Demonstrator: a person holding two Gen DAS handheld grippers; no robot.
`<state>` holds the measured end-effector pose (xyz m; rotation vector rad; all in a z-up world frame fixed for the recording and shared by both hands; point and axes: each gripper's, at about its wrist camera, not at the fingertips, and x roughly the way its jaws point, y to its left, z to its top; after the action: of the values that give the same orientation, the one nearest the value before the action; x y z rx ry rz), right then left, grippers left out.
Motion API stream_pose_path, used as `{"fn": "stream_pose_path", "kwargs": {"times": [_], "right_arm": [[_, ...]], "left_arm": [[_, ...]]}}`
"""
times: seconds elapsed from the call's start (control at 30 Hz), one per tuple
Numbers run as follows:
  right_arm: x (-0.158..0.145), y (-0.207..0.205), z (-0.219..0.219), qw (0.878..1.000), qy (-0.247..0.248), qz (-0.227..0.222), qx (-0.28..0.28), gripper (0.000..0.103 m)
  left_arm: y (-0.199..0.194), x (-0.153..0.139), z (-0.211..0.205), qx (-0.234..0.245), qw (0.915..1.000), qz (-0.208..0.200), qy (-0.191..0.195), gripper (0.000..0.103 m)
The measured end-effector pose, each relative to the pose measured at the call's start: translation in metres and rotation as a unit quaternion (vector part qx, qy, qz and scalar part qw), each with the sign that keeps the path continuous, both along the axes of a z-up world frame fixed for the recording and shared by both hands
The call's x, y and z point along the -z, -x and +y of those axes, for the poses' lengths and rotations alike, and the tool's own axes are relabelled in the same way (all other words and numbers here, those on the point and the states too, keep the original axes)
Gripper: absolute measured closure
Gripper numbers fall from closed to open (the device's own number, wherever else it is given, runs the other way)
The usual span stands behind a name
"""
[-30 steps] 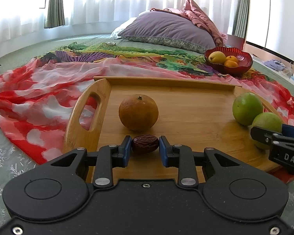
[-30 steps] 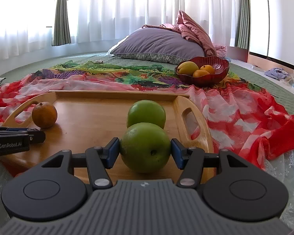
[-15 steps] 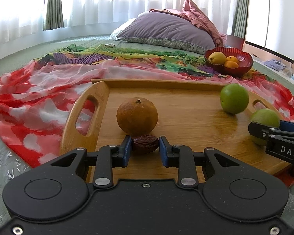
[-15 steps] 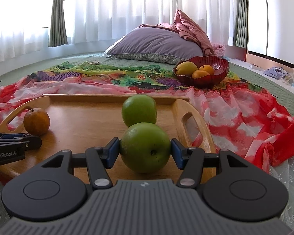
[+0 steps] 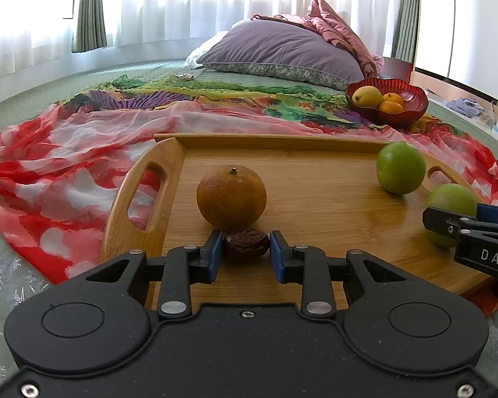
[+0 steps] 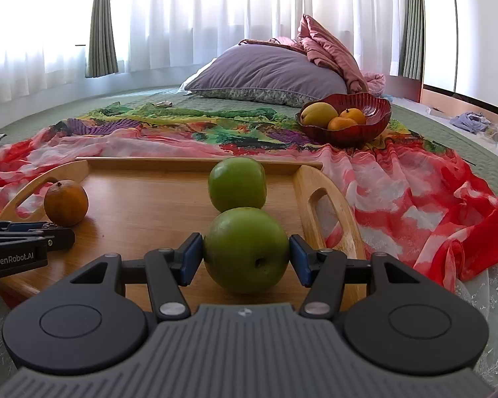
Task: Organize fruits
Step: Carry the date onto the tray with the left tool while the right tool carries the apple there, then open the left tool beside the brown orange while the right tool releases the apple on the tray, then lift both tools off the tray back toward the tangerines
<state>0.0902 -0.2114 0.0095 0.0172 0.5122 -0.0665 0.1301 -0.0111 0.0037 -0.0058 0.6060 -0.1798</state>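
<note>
A wooden tray (image 5: 332, 205) lies on a red patterned cloth. A wrinkled brown date (image 5: 246, 244) rests at the tray's near edge between the blue pads of my left gripper (image 5: 246, 252). The jaws are opening and the pads still touch the date. An orange (image 5: 231, 196) stands just behind it. My right gripper (image 6: 245, 257) is shut on a green apple (image 6: 245, 248), low over the tray's right side. A second green apple (image 6: 237, 184) sits loose behind it near the far rim.
A red bowl (image 6: 376, 112) with a yellow fruit and small oranges stands beyond the tray on the right. A purple pillow (image 6: 269, 73) and pink bedding lie at the back. The red cloth (image 6: 415, 199) spreads around the tray.
The loose green apple has moved away from the held one, toward the tray's far rim. Both grippers have stayed roughly in place, each with its fruit between the pads.
</note>
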Motion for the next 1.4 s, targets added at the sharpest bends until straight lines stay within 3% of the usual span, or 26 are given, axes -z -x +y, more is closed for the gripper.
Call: {"fn": "stream_pose_path", "kwargs": {"times": [0.6, 0.83, 1.4], "right_arm": [[-0.010, 0.030, 0.005, 0.999, 0.006, -0.020, -0.026, 0.030], [-0.014, 0.046, 0.007, 0.999, 0.009, -0.027, -0.038, 0.029], [-0.010, 0.083, 0.015, 0.996, 0.041, -0.031, -0.076, 0.025]], "left_arm": [[0.034, -0.013, 0.001, 0.028, 0.9993, -0.023, -0.012, 0.027], [0.055, -0.018, 0.003, 0.043, 0.9987, -0.028, -0.002, 0.019], [0.092, -0.014, 0.000, 0.071, 0.9970, -0.028, -0.011, 0.009]]}}
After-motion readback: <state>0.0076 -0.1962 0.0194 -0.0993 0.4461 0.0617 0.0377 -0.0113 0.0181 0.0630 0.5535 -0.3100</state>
